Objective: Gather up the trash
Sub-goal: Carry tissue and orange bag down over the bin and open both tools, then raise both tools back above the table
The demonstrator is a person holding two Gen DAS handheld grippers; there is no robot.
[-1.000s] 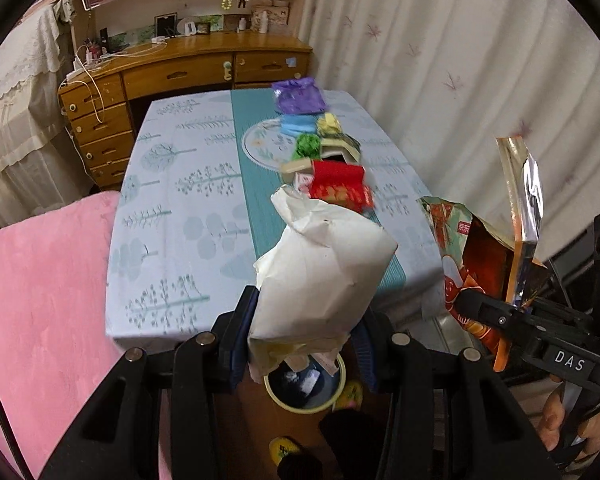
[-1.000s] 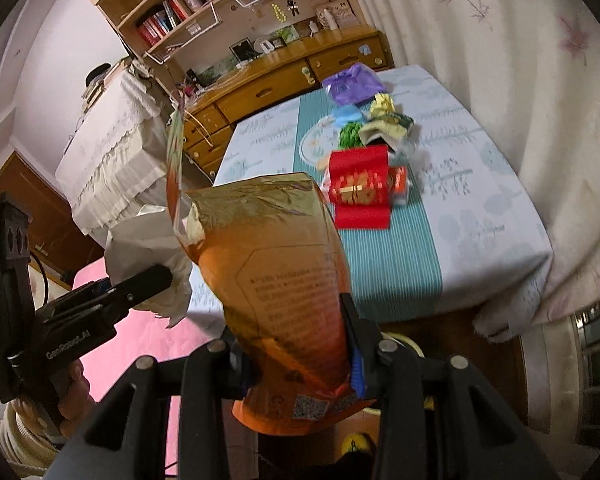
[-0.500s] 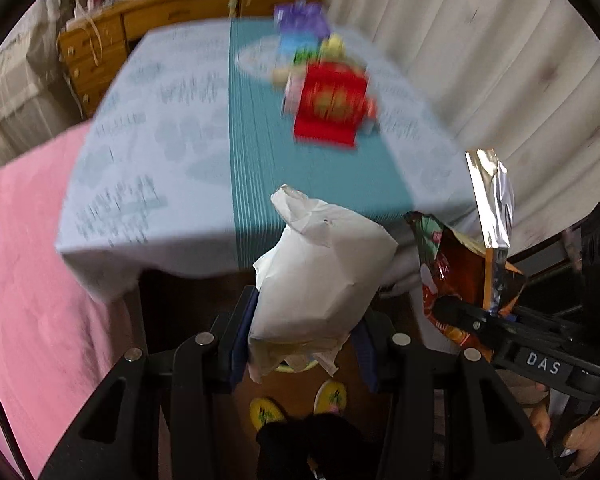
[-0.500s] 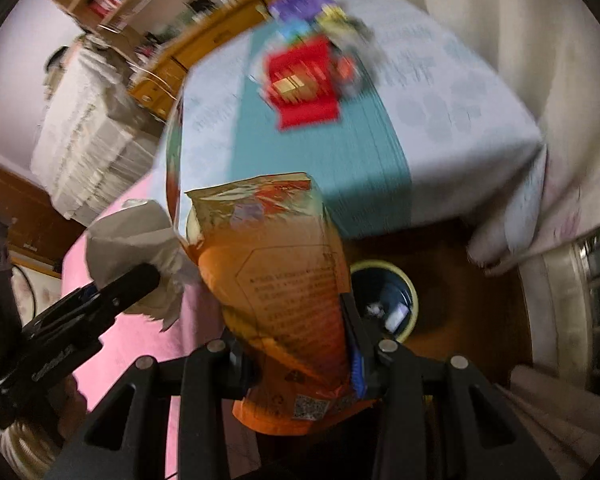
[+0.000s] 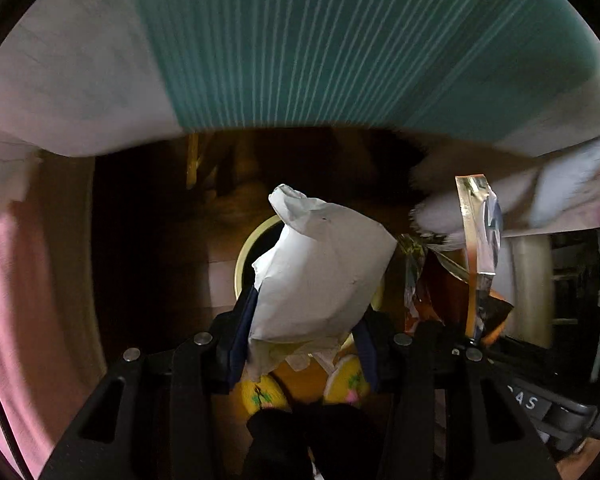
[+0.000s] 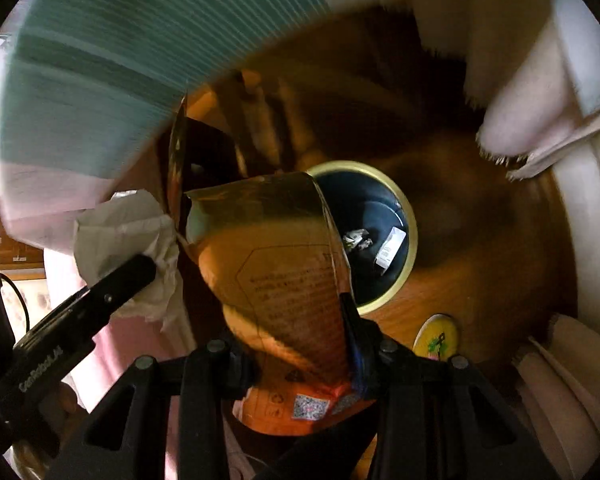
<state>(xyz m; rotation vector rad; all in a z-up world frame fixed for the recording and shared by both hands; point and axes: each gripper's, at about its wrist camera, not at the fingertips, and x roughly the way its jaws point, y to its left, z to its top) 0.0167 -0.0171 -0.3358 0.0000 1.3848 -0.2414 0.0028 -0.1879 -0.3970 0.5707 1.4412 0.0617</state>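
Observation:
My left gripper is shut on a crumpled white paper bag, held above a round bin with a yellow rim on the floor. My right gripper is shut on an orange snack bag with its torn top open. The bin lies just right of that bag, dark inside with a few scraps in it. The paper bag and left gripper finger show at the left of the right wrist view. The snack bag shows at the right of the left wrist view.
The table edge hangs above, with a white cloth and teal runner. The floor is brown wood. A pink cover lies at the left. Yellow slippers sit under the grippers. Curtain folds hang at the right.
Both grippers tipped down and dropped below the tabletop. The view swung from the table's top to the floor and bin. Both bags stay gripped.

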